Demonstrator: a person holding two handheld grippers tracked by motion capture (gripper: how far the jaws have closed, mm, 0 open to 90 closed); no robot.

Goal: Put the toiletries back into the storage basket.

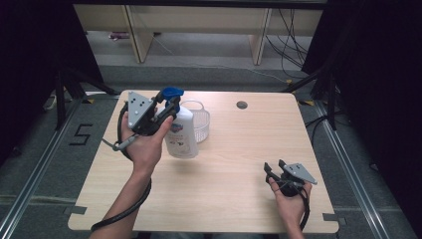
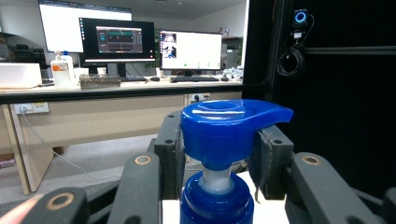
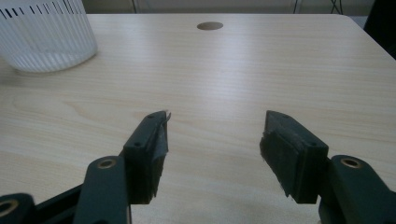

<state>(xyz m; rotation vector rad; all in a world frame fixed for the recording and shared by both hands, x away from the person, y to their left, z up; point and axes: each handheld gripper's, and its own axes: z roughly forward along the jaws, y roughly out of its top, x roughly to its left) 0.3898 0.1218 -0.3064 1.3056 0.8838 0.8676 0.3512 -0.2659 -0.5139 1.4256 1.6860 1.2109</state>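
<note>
Left hand-held gripper (image 2: 217, 154) at the pump (image 2: 229, 128) of the bottle (image 1: 180, 134).
Its jaws flank the pump head; whether clamped, I cannot tell. Squeeze squarely, keep it upright. Right hand-held gripper (image 3: 212, 144) apart, idle above the counter (image 1: 239, 164).

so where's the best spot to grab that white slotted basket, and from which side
Probably the basket by its upper rim, from its right, open-table side with the open right gripper. It stands upright with thin slotted walls, so a jaw can go either side of the rim. The soap bottle and left gripper crowd its left.
</note>
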